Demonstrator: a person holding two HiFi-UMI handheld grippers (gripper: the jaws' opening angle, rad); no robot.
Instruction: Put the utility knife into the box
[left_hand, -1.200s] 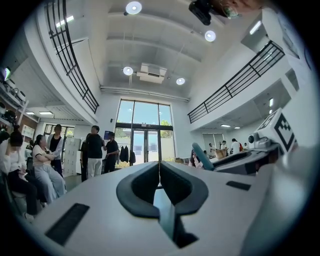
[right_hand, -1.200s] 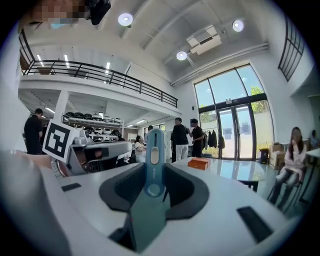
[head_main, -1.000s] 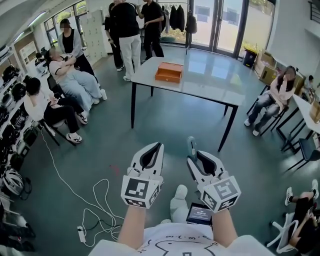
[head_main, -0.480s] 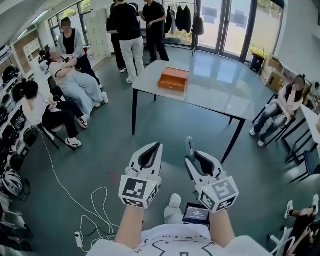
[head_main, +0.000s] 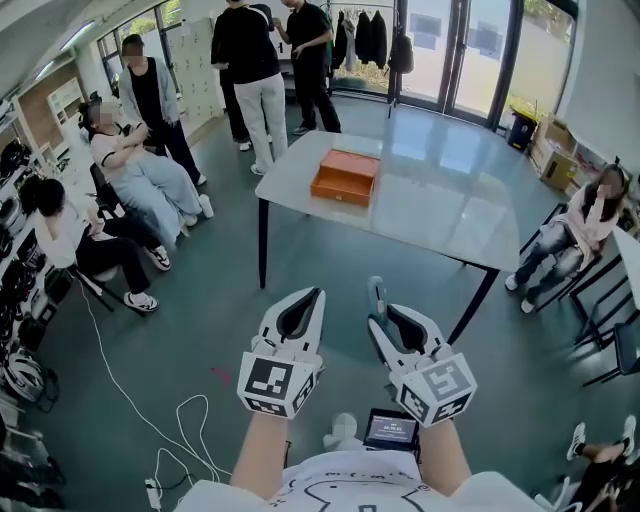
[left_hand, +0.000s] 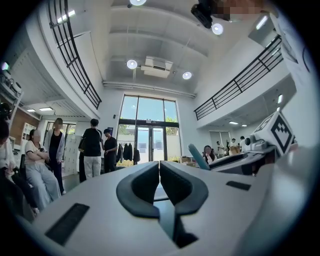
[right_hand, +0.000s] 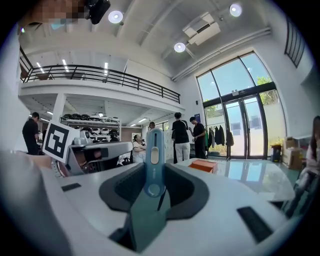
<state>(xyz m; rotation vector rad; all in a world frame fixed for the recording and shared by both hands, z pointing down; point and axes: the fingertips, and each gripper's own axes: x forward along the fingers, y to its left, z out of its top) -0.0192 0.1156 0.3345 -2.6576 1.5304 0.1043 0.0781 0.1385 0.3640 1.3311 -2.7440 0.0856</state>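
My right gripper (head_main: 397, 326) is clamped on the blue utility knife (right_hand: 154, 150), which stands upright between the jaws with its tip poking past them toward the middle of the frame. My left gripper (head_main: 301, 308) has its jaws pressed together with nothing between them. Over the last second the grip has not shifted and both grippers sit in the same lower-centre spot, but the glass table (head_main: 450, 215) and the orange box (head_main: 345, 177) on it have slid down from the top of the frame and grown larger, so I am walking toward them. The box is still well apart from the knife, across open floor; I judge the carry is underway and the placing not yet begun.
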